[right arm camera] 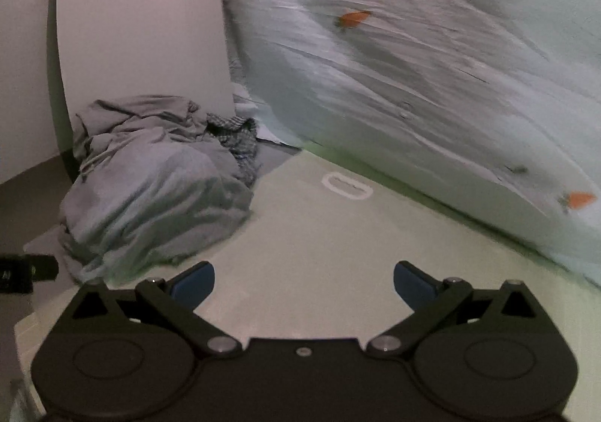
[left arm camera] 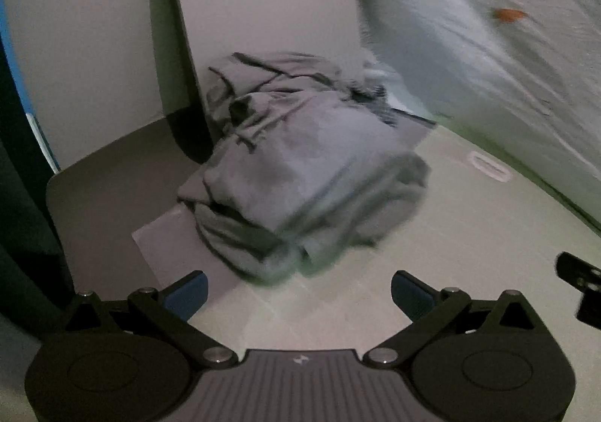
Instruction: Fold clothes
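A crumpled pile of grey clothes (left arm camera: 300,166) lies on the pale green surface (left arm camera: 432,271), just ahead of my left gripper (left arm camera: 298,296). That gripper is open and empty, a short way in front of the pile's near edge. In the right wrist view the same pile (right arm camera: 150,189) lies ahead and to the left. A checked cloth (right arm camera: 240,144) shows behind it. My right gripper (right arm camera: 304,285) is open and empty above the bare green surface. The tip of the right gripper (left arm camera: 578,283) shows at the right edge of the left wrist view.
A white sheet with orange spots (right arm camera: 432,65) rises at the right. A pale upright panel (right arm camera: 142,20) stands behind the pile. A white oval mark (right arm camera: 347,187) lies on the green surface. A grey mat (left arm camera: 112,204) lies left of the pile.
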Demonstrator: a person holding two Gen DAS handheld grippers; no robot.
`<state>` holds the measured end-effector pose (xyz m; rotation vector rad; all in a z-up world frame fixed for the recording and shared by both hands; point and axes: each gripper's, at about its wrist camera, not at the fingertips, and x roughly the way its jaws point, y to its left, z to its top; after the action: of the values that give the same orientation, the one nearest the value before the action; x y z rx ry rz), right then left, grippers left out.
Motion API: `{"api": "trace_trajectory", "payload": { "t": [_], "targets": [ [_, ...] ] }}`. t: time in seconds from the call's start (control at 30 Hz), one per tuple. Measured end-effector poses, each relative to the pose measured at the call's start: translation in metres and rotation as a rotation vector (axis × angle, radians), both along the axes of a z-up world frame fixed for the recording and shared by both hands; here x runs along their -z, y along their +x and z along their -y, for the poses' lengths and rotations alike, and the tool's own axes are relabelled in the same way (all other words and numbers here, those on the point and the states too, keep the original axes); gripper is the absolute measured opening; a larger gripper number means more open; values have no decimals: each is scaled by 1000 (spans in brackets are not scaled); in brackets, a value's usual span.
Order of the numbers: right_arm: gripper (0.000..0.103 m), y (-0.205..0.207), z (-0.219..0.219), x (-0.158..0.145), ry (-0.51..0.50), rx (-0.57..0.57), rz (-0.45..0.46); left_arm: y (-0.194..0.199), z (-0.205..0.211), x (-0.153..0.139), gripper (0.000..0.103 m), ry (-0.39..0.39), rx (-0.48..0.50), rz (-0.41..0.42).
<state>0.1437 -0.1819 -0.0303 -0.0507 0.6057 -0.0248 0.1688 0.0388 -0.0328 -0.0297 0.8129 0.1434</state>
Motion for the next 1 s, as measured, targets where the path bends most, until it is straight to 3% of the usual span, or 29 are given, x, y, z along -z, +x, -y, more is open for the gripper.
{"api": "trace_trajectory", "payload": {
  "t": [0.1,0.23,0.43,0.53,0.6,0.7,0.77,0.8,0.83,0.93,1.0],
  "targets": [
    [93,41,-10,10,-17,-42,-6,41,-11,9,92,10,-25,-19],
    [81,98,-24,29,-44,-103,-31,97,-28,25,74,7,-79,-47],
    [67,177,-46,67,-6,-202,-93,153,-43,44,72,16,-125,-46],
    [66,209,-52,84,28,-248,-116,169,-46,53,71,0,-129,-31],
    [71,224,-56,92,45,-283,-131,173,-48,57,64,-40,-127,-28],
    [70,240,-62,101,82,-335,-155,171,-45,60,50,-59,-107,-19],
    [39,247,-64,106,120,-382,-178,169,-41,61,41,-52,-91,-8],
    [8,248,-64,107,144,-408,-191,168,-39,59,37,-45,-83,-5],
    [1,241,-62,104,147,-408,-180,166,-36,57,28,-40,-75,-3],
    [0,221,-56,93,155,-405,-147,159,-30,50,10,-18,-66,7],
    [0,207,-51,86,161,-400,-124,150,-26,43,6,-16,-46,18]
  ]
}}
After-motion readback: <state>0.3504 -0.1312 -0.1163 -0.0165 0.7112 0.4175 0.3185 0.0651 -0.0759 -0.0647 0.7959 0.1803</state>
